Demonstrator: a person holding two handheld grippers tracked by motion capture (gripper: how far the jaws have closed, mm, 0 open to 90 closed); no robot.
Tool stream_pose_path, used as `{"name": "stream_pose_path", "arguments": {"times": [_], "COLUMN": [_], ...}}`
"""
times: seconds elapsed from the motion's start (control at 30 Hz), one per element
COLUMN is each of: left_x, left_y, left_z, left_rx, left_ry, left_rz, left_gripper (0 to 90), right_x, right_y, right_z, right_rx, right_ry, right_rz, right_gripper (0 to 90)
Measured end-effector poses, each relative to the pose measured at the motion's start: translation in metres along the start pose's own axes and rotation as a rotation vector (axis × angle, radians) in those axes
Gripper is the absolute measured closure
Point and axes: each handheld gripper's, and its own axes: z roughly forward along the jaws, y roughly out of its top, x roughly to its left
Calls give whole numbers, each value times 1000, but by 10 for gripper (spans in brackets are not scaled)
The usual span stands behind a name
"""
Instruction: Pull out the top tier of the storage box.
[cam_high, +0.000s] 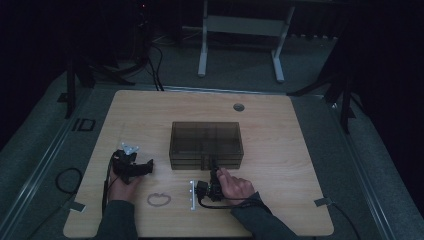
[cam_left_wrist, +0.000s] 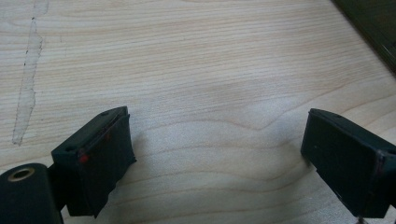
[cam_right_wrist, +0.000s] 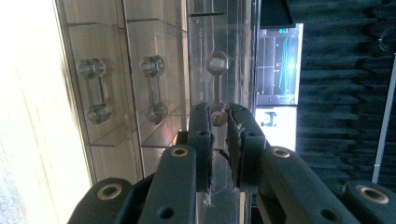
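A smoky see-through drawer box (cam_high: 206, 139) stands in the middle of the wooden table (cam_high: 280, 130). My right gripper (cam_high: 214, 170) reaches its near front, with a hand behind it. In the right gripper view the gripper (cam_right_wrist: 219, 112) is shut on a clear drawer handle (cam_right_wrist: 217, 70), whose round end knob sticks out past the jaws. Two more clear handles (cam_right_wrist: 94, 91) (cam_right_wrist: 154, 88) sit on the neighbouring drawer fronts. My left gripper (cam_high: 145, 167) rests at the left, apart from the box. It stands open (cam_left_wrist: 217, 123) over bare wood, nothing between its fingers.
A thin dark ring (cam_high: 159, 199) lies on the table near the front edge, between the two hands. A round cable hole (cam_high: 238, 107) sits at the far side. A pale tape mark (cam_left_wrist: 28, 79) streaks the wood ahead of the left gripper. Desk legs (cam_high: 202, 55) stand beyond.
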Motion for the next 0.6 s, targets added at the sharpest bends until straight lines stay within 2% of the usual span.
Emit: {"name": "stream_pose_path", "arguments": {"times": [0.6], "left_x": [0], "left_y": [0], "left_z": [0], "left_rx": [0], "left_ry": [0], "left_rz": [0], "left_gripper": [92], "right_x": [0], "right_y": [-3], "right_z": [-8], "right_rx": [-16], "right_ry": [6], "right_rz": [16], "right_gripper": [808]}}
